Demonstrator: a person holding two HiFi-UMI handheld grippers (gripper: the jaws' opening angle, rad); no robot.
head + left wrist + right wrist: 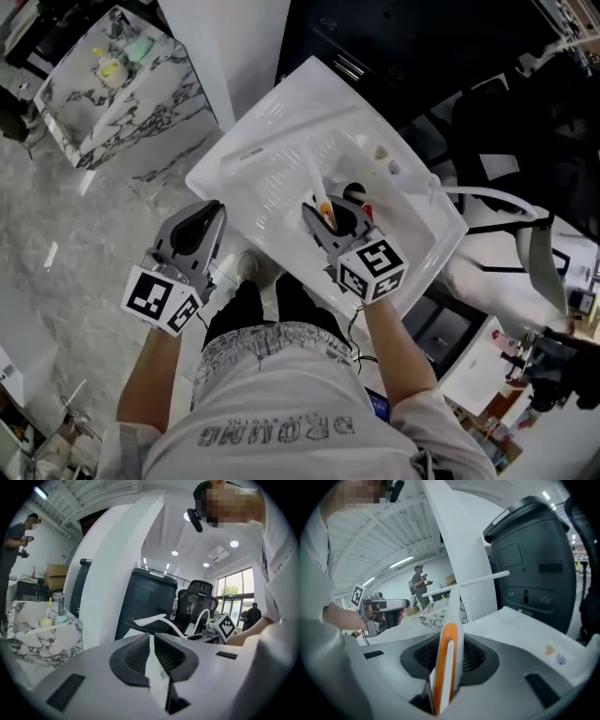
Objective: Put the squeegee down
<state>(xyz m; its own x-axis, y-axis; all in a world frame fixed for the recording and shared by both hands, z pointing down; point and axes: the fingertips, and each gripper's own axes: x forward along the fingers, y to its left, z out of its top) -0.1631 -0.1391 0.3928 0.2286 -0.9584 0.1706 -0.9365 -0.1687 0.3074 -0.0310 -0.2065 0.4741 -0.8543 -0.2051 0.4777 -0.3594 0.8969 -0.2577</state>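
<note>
step: carrying, not yet set down | right gripper [326, 217] clamped on squeegee [443, 667] handle, over sink [272, 169] middle | left gripper [208, 217] jaws together, empty, off sink's left edge | next, likely: lower to sink floor, open jaws

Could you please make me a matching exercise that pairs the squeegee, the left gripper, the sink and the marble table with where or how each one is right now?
Things:
1. squeegee
2. left gripper
3. sink
4. marble table

Places or states:
A. white, beneath the right gripper in the head view
B. top left of the head view, with small things on it
C. jaws together, nothing between them, left of the sink
D. clamped by its orange and white handle

Pairs: 1-D, 2-C, 3-A, 4-B
</note>
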